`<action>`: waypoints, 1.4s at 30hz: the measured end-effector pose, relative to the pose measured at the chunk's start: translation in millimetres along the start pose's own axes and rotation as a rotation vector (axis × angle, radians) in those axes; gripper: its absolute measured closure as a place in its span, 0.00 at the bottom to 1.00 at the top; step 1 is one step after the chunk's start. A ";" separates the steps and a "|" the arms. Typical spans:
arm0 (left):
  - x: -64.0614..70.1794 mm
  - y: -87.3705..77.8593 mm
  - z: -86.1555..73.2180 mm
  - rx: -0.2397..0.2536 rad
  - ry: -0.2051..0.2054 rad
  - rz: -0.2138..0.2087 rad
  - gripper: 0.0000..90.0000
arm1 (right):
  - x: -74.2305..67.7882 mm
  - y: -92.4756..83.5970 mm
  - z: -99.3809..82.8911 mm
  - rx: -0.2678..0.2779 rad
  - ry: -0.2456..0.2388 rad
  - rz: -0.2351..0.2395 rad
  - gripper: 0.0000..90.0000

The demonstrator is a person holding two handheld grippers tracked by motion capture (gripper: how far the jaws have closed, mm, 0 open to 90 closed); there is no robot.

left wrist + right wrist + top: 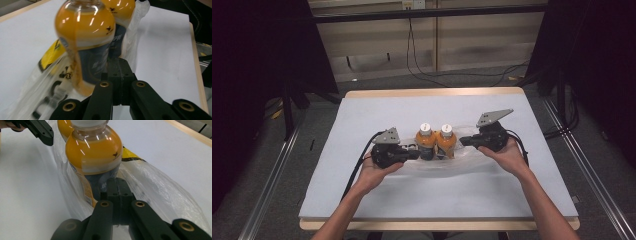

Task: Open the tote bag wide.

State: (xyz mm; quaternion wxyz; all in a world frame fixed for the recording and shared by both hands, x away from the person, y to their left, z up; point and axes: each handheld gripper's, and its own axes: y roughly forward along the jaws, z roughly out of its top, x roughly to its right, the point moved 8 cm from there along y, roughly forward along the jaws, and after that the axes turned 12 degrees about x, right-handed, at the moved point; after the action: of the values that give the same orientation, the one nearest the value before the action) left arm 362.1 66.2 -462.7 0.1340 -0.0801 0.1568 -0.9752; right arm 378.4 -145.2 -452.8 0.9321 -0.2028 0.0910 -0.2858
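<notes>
Two orange-juice bottles with white caps [436, 141] stand mid-table inside a clear plastic bag [160, 187]. Left gripper [412, 152] and right gripper [466, 141], jaws pressed together, apparently pinch bag film (hold unconfirmed). Pull evenly, keeping bottles upright.

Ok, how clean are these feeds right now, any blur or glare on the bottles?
Left gripper view: the near bottle is smeared, its label unreadable, with bright glints on its shoulder. Right gripper view: the bottle is sharper, with streaks of glare, and the plastic bag shines. High view: evenly lit table, dark surroundings, both bottles small.
</notes>
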 end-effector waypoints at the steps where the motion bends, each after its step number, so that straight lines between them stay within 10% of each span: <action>1: 1.4 3.7 -0.3 -0.006 0.005 -0.008 1.00 | -0.3 1.5 -0.5 -0.004 -0.002 0.002 1.00; 42: 12.5 68.2 -37.2 -0.139 0.042 -0.002 1.00 | 14.1 54.4 -29.0 -0.141 0.011 0.012 1.00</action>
State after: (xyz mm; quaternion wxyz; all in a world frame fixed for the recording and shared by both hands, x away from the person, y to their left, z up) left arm 358.9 10.8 -518.5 0.1236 -0.0688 0.2268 -0.9636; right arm 408.7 -121.6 -503.1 0.9167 -0.2657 0.1174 -0.2744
